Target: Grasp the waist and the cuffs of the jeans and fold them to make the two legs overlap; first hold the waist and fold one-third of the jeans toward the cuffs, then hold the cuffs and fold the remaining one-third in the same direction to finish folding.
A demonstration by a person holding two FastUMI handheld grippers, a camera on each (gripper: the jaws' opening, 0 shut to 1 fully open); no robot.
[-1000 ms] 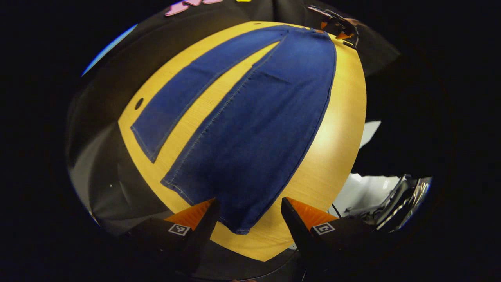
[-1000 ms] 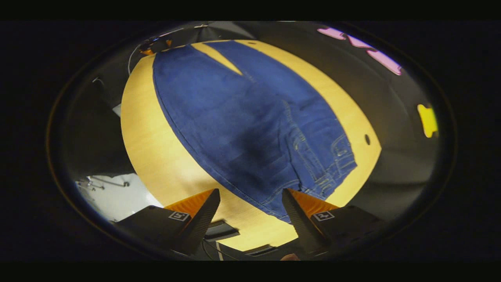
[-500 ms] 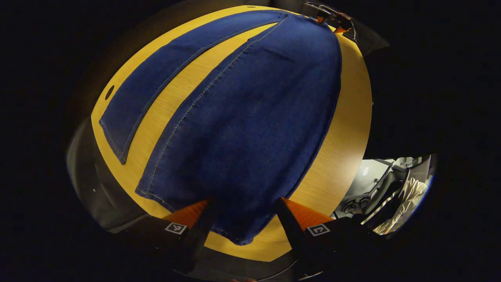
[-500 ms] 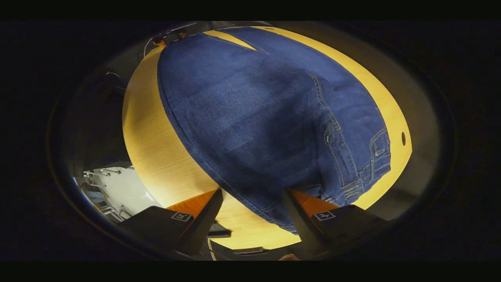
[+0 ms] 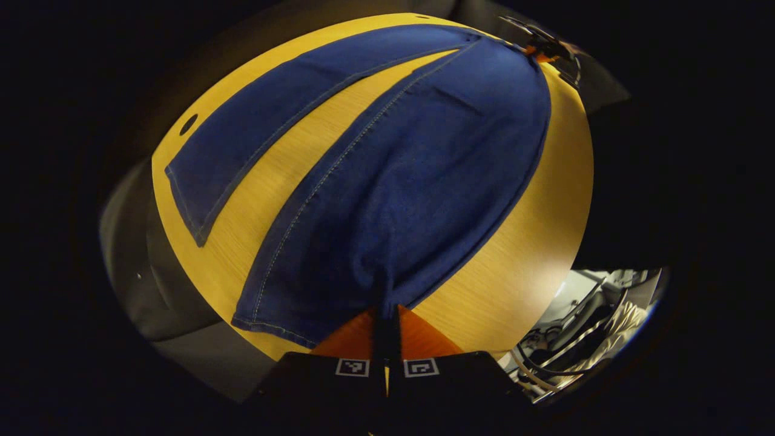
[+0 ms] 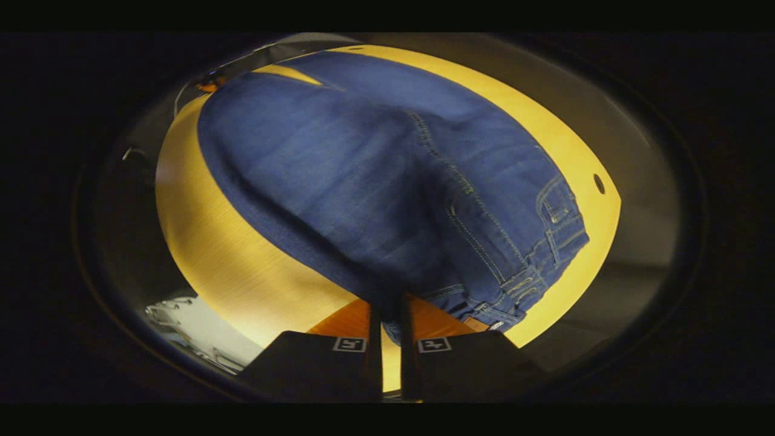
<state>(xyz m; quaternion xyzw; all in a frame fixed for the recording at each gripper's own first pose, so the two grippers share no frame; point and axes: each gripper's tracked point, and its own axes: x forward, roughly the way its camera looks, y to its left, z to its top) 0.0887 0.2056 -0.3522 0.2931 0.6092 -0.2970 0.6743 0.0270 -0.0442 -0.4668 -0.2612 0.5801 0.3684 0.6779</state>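
Note:
Blue jeans (image 5: 412, 181) lie spread on a yellow wooden table (image 5: 533, 242), the two legs apart. My left gripper (image 5: 386, 315) is shut on the near leg's cuff, at its side edge, and the cloth puckers toward the fingers. The far leg (image 5: 260, 127) lies flat to the left. In the right gripper view the waist end of the jeans (image 6: 375, 181) is close, with pocket and belt loops (image 6: 551, 212) at the right. My right gripper (image 6: 390, 312) is shut on the waist edge nearest me. Each gripper is visible far off from the other: the right (image 5: 545, 45), the left (image 6: 212, 82).
The table has a small round hole near its far edge (image 5: 188, 124), also visible in the right gripper view (image 6: 599, 183). Beyond the near table edge are cables and metal gear on a pale floor (image 5: 593, 327) (image 6: 181, 315). Bare wood runs along the jeans' near side (image 6: 206, 242).
Both grippers went from open to shut. The left closed on the near cuff, the right on the waist edge, and the cloth has bunched up at both.

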